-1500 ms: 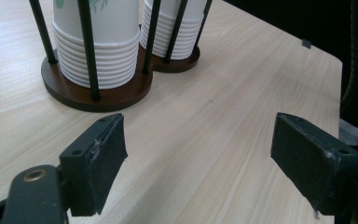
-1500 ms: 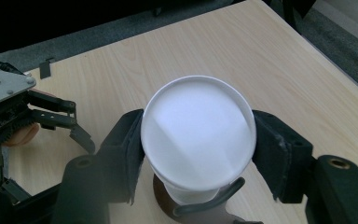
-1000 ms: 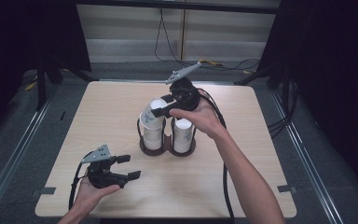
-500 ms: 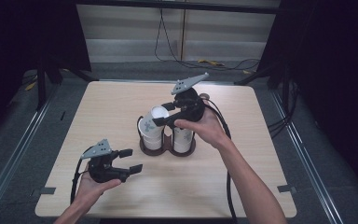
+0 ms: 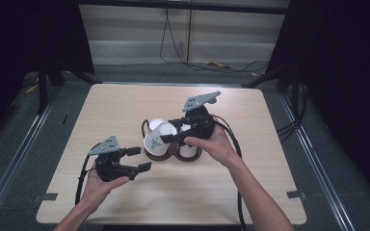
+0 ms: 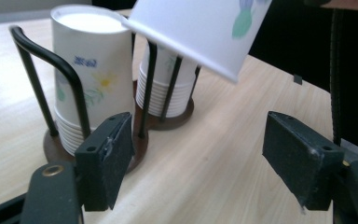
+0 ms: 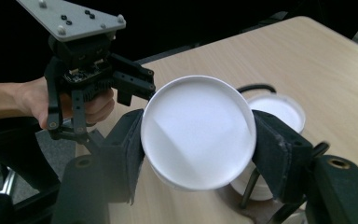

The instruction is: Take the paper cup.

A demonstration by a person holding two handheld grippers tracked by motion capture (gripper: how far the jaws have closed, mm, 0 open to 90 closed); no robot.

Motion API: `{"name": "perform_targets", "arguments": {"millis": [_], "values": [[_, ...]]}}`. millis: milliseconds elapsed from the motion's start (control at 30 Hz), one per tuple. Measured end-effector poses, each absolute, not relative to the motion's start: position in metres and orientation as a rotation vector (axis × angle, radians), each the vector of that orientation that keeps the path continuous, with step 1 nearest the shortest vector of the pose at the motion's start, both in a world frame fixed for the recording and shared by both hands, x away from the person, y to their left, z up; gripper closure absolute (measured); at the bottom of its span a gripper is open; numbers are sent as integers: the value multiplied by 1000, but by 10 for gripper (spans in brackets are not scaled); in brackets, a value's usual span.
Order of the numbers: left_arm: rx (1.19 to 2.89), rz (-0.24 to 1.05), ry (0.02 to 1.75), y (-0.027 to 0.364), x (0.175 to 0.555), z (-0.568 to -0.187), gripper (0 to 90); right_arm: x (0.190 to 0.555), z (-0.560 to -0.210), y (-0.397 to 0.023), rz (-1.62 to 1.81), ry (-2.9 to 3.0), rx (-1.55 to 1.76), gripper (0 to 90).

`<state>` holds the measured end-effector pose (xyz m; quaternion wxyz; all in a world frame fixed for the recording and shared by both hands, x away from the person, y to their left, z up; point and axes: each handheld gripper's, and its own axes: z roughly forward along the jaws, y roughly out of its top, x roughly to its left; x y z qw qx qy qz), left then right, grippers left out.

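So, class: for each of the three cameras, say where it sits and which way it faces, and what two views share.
High view: fixed above the person's side, looking forward and down on the table; both forearms show, with the left gripper and the right gripper.
Left gripper view: rides the left gripper, looking across the table at the cup holder; its jaws stand apart with nothing between them.
Right gripper view: rides the right gripper, looking at the base of the paper cup it grips.
Shared: the tilted paper cup.

Both tools (image 5: 136, 159) black w/ grey 3-corner top plates, screws, black cables; forearms bare.
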<state>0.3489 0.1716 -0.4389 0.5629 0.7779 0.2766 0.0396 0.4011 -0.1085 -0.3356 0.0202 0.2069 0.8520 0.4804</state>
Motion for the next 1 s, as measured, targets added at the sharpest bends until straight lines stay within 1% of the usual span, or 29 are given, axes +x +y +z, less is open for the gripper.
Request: {"name": "perform_targets", "arguments": {"millis": [133,300,467,767,1000], "values": [[1843,86,641,166,347,-438,210,399,-352,-116,1519,2644,690,386],[1833,85,632,161,349,-436,161,392,-355,-123,1550,2631,693,386],[1828,62,625,155,347,-439,161,385,-363,-129,1585,2625,709,386],[1864,83,615,151,344,-443,162,376,-385,-132,1635,2635,747,386],[1860,69,583,149,342,-444,173,375,-396,-132,1684,2647,755,386]]}}
